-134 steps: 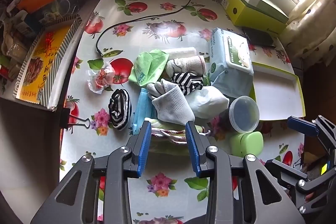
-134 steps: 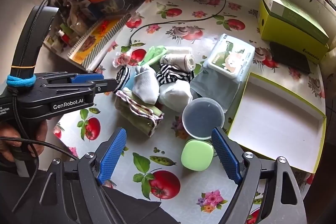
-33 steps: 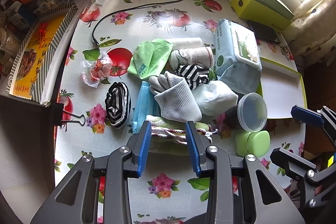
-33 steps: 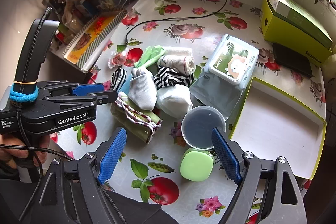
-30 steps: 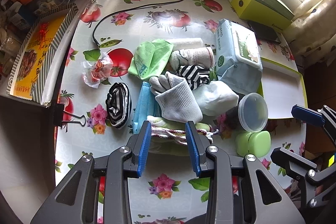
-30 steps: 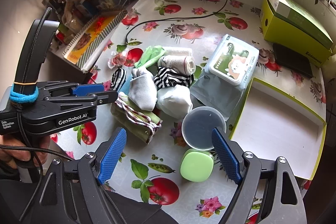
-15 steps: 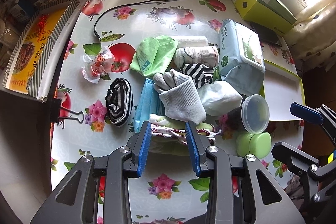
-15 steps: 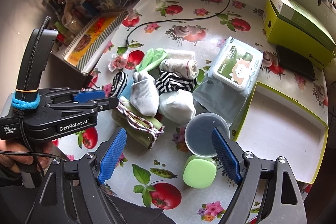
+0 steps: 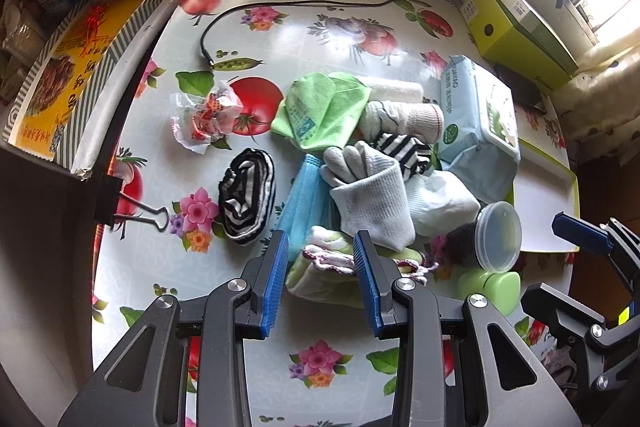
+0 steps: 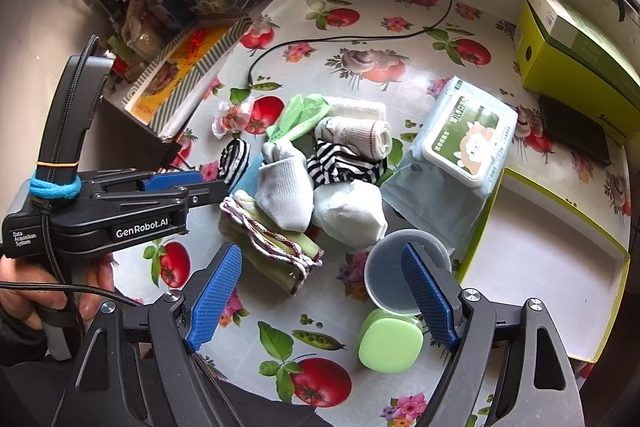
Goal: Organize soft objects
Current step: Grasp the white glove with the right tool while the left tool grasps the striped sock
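Observation:
A heap of soft things lies mid-table: a folded green towel with red trim (image 9: 332, 267) (image 10: 272, 247), a grey glove (image 9: 368, 195) (image 10: 284, 195), a white sock (image 9: 440, 199) (image 10: 348, 211), striped socks (image 9: 246, 199) (image 10: 340, 163), a blue face mask (image 9: 304, 203), a green cloth (image 9: 320, 109) and a rolled white sock (image 10: 356, 135). My left gripper (image 9: 322, 267) is open and empty, its jaws just above the green towel. My right gripper (image 10: 320, 287) is wide open and empty, hovering above the table's near side.
An empty white tray with a green rim (image 10: 552, 263) (image 9: 540, 203) lies at the right. A wet-wipes pack (image 10: 464, 139), a lidded plastic cup (image 10: 396, 279), a green case (image 10: 390, 341), a yellow-green box (image 10: 576, 59), a black cable (image 9: 288, 5) and a candy wrapper (image 9: 204, 119) lie around the heap.
Both grippers have drifted slightly forward toward the heap. Both stay open and nothing on the table has moved.

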The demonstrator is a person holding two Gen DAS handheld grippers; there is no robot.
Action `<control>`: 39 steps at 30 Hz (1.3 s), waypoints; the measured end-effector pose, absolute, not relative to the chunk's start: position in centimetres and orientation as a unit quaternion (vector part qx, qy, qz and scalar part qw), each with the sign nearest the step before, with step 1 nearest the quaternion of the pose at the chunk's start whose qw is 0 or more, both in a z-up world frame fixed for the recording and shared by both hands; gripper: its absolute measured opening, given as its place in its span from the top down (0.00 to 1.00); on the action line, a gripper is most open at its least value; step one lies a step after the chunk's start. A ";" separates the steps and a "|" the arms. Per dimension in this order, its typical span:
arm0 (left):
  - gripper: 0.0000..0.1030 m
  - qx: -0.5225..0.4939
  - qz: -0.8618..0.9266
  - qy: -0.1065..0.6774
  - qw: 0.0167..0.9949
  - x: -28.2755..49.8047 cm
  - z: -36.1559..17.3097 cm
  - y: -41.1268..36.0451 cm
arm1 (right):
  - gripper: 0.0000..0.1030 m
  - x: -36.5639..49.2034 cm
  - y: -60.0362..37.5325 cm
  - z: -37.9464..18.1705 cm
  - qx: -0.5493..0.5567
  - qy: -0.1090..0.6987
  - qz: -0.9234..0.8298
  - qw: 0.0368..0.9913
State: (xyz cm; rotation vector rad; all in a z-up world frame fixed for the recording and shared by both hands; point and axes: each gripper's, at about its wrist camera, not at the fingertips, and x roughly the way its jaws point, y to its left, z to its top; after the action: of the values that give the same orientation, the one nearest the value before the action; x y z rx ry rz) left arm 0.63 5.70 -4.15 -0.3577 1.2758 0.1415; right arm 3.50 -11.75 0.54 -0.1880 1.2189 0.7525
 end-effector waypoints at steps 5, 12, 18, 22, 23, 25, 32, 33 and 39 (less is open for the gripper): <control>0.66 -0.178 0.077 0.590 0.784 0.4 -4.5 7.1 | 0.29 3.9 -10.7 0.2 -0.089 0.561 0.352 0.744; 0.66 -0.201 0.083 0.591 0.777 0.3 -5.5 9.0 | 0.41 4.7 -9.0 -0.8 -0.086 0.569 0.364 0.732; 0.66 -0.213 0.100 0.590 0.772 0.2 -6.4 11.1 | 0.42 5.9 -6.3 -2.5 -0.089 0.579 0.378 0.717; 0.66 -0.222 0.103 0.594 0.767 0.2 -7.4 12.0 | 0.42 6.6 -4.4 -4.0 -0.097 0.588 0.385 0.705; 0.66 -0.224 0.103 0.595 0.765 0.3 -7.7 12.2 | 0.42 6.7 -4.0 -4.3 -0.098 0.590 0.386 0.703; 0.66 -0.227 0.103 0.595 0.764 0.3 -8.0 12.5 | 0.42 6.9 -3.3 -4.9 -0.102 0.592 0.389 0.699; 0.57 -0.239 0.090 0.597 0.760 1.0 -9.7 12.9 | 0.54 7.5 -1.7 -6.7 -0.115 0.600 0.389 0.689; 0.57 -0.240 0.089 0.597 0.760 1.1 -9.8 12.9 | 0.62 7.6 -1.6 -6.9 -0.117 0.601 0.388 0.689; 0.57 -0.236 0.079 0.599 0.761 2.0 -10.7 12.8 | 0.85 7.7 -1.6 -7.3 -0.125 0.601 0.387 0.688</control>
State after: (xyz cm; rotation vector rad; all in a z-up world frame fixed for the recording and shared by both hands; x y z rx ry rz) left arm 2.01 12.75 -10.71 -0.5141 1.3027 0.1709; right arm 7.70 -1.64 -7.31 -0.2792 1.3461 0.8665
